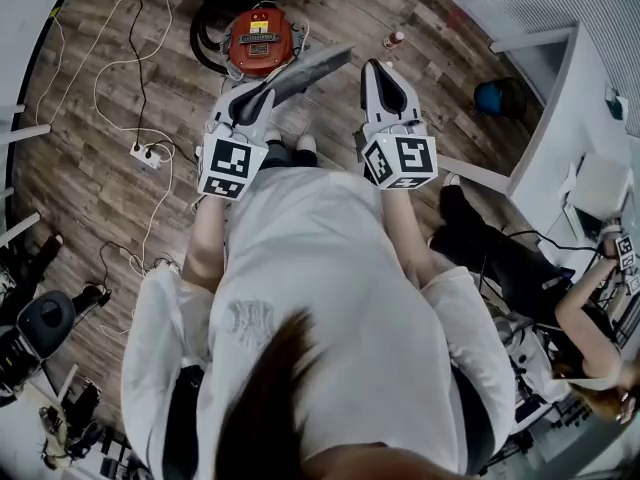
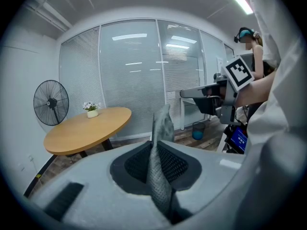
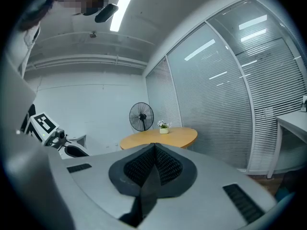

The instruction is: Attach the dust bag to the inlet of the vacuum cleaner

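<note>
**Dust bag pinched in the left tool, vacuum cleaner on the floor ahead**

A wood-plank floor (image 1: 110,218) fills the head view, and the person in a white shirt (image 1: 320,298) stands on it with both tools held out in front. Beyond them, at the far end of the room, a round wooden bench (image 2: 86,128) stands before a wall of glass with blinds. The red vacuum cleaner (image 1: 262,40) sits on the floor ahead of the person, its black hose curling at its left side.

The grey dust bag (image 1: 315,68) is up in the air, apart from the vacuum cleaner. One end is clamped in the left tool (image 1: 262,98), and the rest slants away to the right, in front of the right tool (image 1: 378,73). In the left gripper view the jaws press on the bag's mesh fabric, which rises as a narrow strip between them.

The right tool is clenched with nothing in it, its jaws meeting edge to edge in its own view. It is held beside the left one, the two apart.

A standing fan (image 2: 51,102) is left of the bench. A small blue bin (image 2: 197,131) stands by the glass wall, a white power strip (image 1: 150,153) lies on the floor at the left, and a little flower pot (image 2: 92,110) rests on the bench.
</note>
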### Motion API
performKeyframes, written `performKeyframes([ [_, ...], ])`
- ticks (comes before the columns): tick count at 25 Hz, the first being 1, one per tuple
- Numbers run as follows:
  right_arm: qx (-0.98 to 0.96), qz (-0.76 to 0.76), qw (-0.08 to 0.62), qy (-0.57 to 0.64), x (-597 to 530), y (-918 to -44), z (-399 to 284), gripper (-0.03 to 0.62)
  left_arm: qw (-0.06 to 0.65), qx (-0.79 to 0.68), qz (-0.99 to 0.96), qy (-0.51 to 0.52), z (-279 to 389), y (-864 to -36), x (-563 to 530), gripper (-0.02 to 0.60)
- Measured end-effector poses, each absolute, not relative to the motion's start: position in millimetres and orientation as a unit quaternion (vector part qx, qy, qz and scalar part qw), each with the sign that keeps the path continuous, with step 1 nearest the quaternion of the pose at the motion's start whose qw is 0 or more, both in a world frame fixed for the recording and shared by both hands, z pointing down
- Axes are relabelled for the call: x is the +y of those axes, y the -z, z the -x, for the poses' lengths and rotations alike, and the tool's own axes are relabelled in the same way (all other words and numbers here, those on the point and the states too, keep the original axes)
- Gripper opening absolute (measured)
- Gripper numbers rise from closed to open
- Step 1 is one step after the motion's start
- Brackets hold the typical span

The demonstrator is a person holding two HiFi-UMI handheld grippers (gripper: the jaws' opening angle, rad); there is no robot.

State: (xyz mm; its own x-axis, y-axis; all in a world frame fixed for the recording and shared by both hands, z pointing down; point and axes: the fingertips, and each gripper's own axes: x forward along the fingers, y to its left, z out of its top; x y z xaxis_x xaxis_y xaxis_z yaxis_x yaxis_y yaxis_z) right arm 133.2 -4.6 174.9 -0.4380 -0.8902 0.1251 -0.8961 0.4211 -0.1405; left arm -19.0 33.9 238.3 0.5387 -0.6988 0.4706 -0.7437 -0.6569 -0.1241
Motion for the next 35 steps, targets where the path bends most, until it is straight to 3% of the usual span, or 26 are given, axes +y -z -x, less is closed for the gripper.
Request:
performKeyframes([
  [19, -0.844, -0.508, 0.134, -0.107, 6, -245, -81, 0.008, 0.059, -0.246, -0.913, -0.32, 19, -324, 42, 0.041],
  [35, -0.881, -0.375, 0.255, -0.135, 37, -356, -33, 0.109, 0.101, -0.173, -0.919, -0.338, 17, -415, 80, 0.041],
])
